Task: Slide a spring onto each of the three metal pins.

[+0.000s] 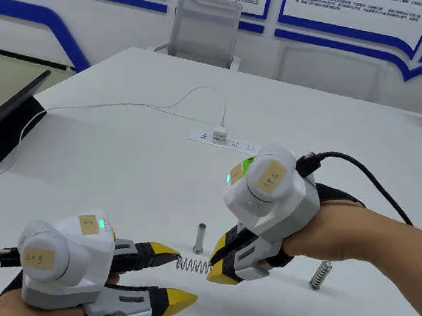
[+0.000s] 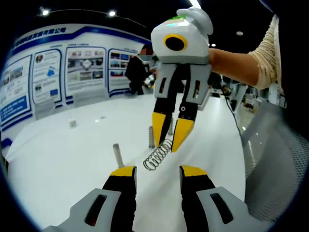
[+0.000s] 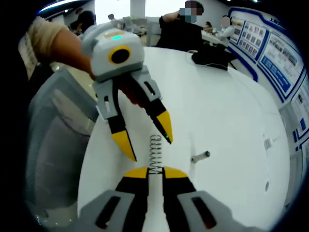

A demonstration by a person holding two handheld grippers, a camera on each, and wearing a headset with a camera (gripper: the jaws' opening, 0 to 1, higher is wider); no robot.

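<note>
The right gripper [image 1: 218, 269] pinches one end of a thin wire spring [image 1: 193, 264]. The left gripper [image 1: 184, 275] gapes wide at its free end. Light and floppy, the spring probably needs a gentle hold near an end.

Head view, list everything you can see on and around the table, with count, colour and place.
table: one, white, across the view
power strip: one, white, mid-table, white cable trailing left
screen: one, black, left table edge
chair: one, grey, behind the table
bare pin: one, metal, upright, front centre
sprung pin: one, metal, spring on it, front right
loose spring: one, metal, horizontal, before the bare pin
left gripper: one, white, yellow-tipped fingers, open, bottom left
right gripper: one, white and yellow, shut on loose spring
forearm: one, reaching in from the right
</note>
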